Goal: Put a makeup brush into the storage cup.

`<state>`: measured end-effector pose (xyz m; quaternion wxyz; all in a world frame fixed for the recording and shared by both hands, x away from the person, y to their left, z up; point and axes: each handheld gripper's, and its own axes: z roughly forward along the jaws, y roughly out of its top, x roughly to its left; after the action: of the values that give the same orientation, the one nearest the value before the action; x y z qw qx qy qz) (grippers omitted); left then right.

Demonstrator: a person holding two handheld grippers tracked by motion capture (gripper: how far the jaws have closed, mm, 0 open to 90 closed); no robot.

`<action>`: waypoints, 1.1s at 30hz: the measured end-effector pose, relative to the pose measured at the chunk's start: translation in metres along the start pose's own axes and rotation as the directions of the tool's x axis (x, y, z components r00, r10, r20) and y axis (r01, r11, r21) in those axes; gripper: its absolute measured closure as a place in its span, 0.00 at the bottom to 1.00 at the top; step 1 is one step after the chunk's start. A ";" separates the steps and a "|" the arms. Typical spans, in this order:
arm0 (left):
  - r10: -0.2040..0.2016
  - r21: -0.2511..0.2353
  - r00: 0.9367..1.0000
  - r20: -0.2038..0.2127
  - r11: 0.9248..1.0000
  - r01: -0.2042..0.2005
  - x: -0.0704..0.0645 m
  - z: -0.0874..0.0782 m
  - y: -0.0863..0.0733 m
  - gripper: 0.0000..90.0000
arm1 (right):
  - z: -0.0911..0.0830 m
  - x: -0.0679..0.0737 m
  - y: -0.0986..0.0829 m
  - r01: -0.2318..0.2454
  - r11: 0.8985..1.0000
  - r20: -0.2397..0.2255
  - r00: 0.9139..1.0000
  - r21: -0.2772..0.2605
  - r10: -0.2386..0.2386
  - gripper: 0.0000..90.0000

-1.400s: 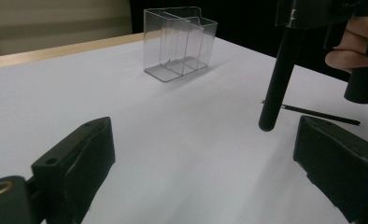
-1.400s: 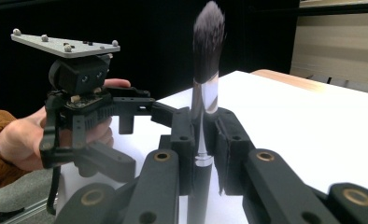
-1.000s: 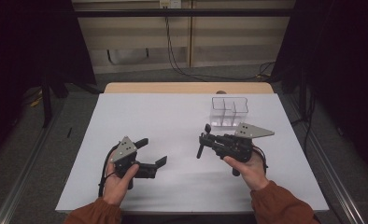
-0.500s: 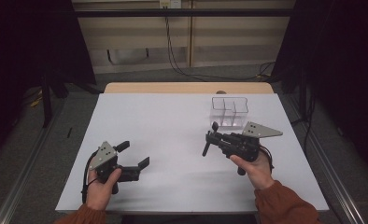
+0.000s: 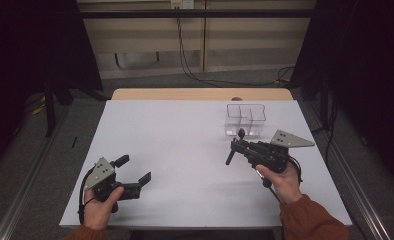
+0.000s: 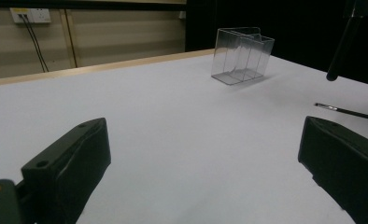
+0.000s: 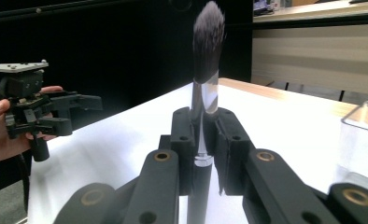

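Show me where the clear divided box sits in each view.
High view: clear divided box right of centre, near the table's wooden far edge.
Left gripper view: upper middle-right, in front of that edge.
Right gripper view: right margin, cut off, beyond the brush.
Shared landmark: wooden far edge.

1. The makeup brush (image 7: pixel 205 88) has a dark, fluffy bristle head, a shiny silver ferrule below it and a black handle.
2. In the right gripper view it stands upright between the fingers (image 7: pixel 184 135) of the right gripper (image 7: pixel 204 140), which are closed on it where the ferrule meets the handle; the bristle head rises clear above the fingertips and the handle runs down below them.
3. In the high view the brush (image 5: pixel 233 148) crosses the finger ends, one end pointing towards the clear compartment box (image 5: pixel 245 120), which stands just beyond the fingertips, apart from the brush.
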<state>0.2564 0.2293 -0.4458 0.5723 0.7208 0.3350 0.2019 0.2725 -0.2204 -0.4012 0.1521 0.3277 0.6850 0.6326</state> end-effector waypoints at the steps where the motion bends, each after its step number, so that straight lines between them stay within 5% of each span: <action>1: -0.002 0.001 1.000 0.010 1.000 0.002 0.000 -0.001 -0.001 0.03 | -0.004 -0.003 0.001 -0.001 1.000 0.011 1.000 -0.006 0.001 0.88; 13: -0.005 0.001 1.000 -0.028 1.000 0.006 0.003 -0.012 -0.003 0.03 | -0.016 -0.025 0.011 0.002 0.999 0.081 0.997 -0.039 0.001 0.88; 33: -0.012 0.001 1.000 -0.022 1.000 0.012 0.005 -0.014 -0.001 0.03 | -0.023 -0.068 0.041 0.052 0.998 0.222 0.974 -0.039 -0.042 0.88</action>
<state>0.2500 0.2424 -0.4439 0.5692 0.7169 0.3457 0.2060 0.3187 -0.2824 -0.3723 0.2495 0.3764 0.6569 0.6037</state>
